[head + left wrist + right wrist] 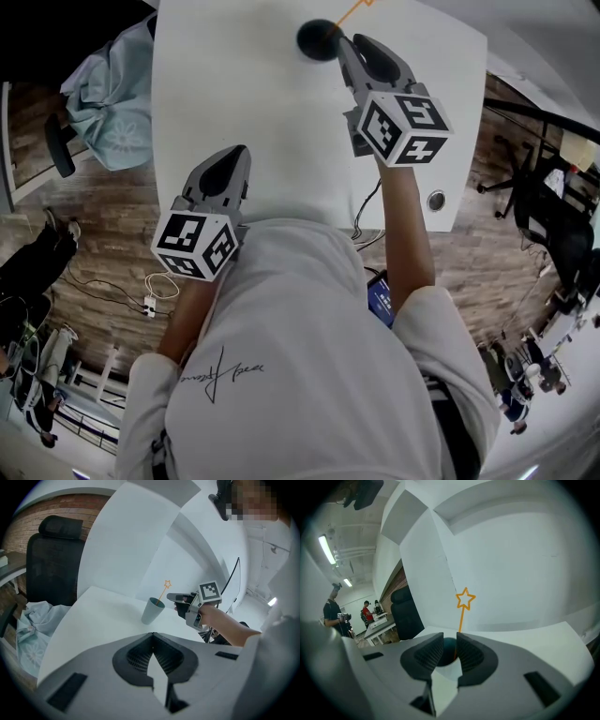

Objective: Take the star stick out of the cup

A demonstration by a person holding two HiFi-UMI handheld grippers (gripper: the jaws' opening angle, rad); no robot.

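Note:
A dark teal cup [319, 39] stands near the far edge of the white table [244, 84]. An orange star stick [354, 11] leans out of it to the right. My right gripper [343, 42] is at the cup's right side. In the right gripper view its jaws [450, 644] stand a narrow gap apart, so it is open. The cup [449, 645] shows in that gap, and the star stick [462, 613] rises along the right jaw's inner edge. My left gripper [240, 152] hovers over the table's near edge, shut and empty. From there I see the cup [152, 610], the star stick [164, 589] and the right gripper [174, 597].
A black office chair [51, 564] with a light blue cloth [112, 103] on it stands left of the table. A round cable port [436, 200] sits in the table's near right corner. People [337, 616] stand at desks far off.

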